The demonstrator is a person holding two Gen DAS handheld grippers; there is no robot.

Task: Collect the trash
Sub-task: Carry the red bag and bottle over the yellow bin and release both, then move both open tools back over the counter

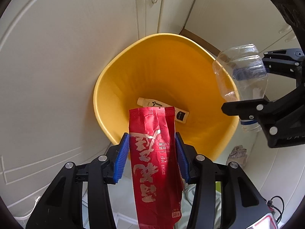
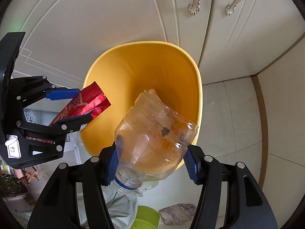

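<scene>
Your left hand-held gripper (image 1: 152, 153) is a black frame of angled linkage arms pinned with round silver screws, its two fingers faced with ribbed blue pads (image 1: 122, 158). Your right hand-held gripper (image 2: 153, 163) is built alike, black with silver screws. A small white label (image 2: 13, 149) marked "92" sits on the left hand-held gripper's body.

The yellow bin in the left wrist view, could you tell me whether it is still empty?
No, a white tube already lies on the bottom of the yellow bin.
</scene>
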